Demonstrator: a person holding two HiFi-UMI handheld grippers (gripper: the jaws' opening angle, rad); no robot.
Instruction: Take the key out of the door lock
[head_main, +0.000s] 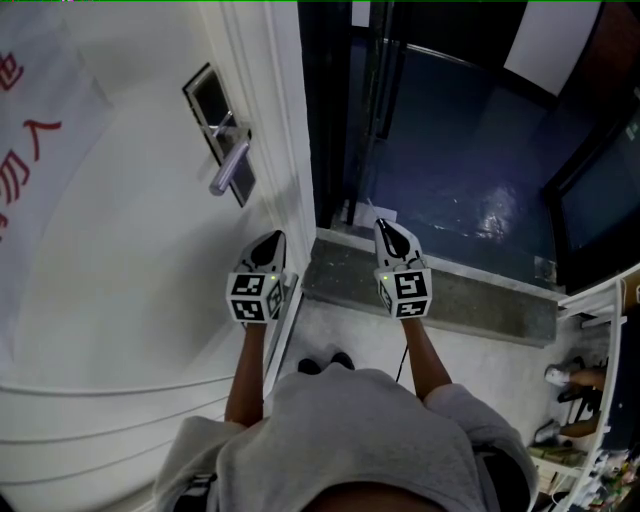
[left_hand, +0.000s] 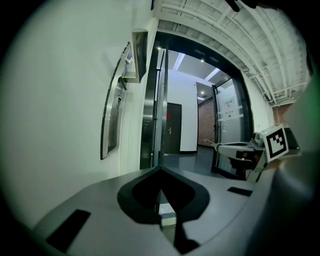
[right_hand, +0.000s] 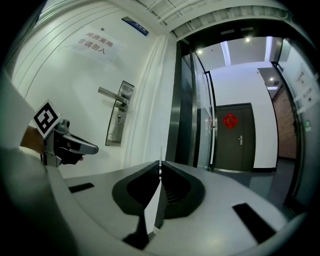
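The white door (head_main: 120, 250) stands at the left, with a metal lock plate (head_main: 222, 132) and a lever handle (head_main: 230, 165). In the right gripper view the plate (right_hand: 119, 117) shows a small keyhole (right_hand: 118, 119) under the lever; I cannot make out a key there. A small part juts from the plate (left_hand: 119, 100) in the left gripper view. My left gripper (head_main: 270, 240) is shut and empty, below the handle near the door's edge. My right gripper (head_main: 386, 228) is shut and empty, over the threshold to the right.
A grey stone threshold (head_main: 450, 290) runs across the doorway, with a dark glossy floor (head_main: 460, 180) beyond. Glass panels in metal frames (right_hand: 192, 110) stand past the door's edge. A shelf with small items (head_main: 585, 400) is at the lower right. The person's shoes (head_main: 325, 362) are below the grippers.
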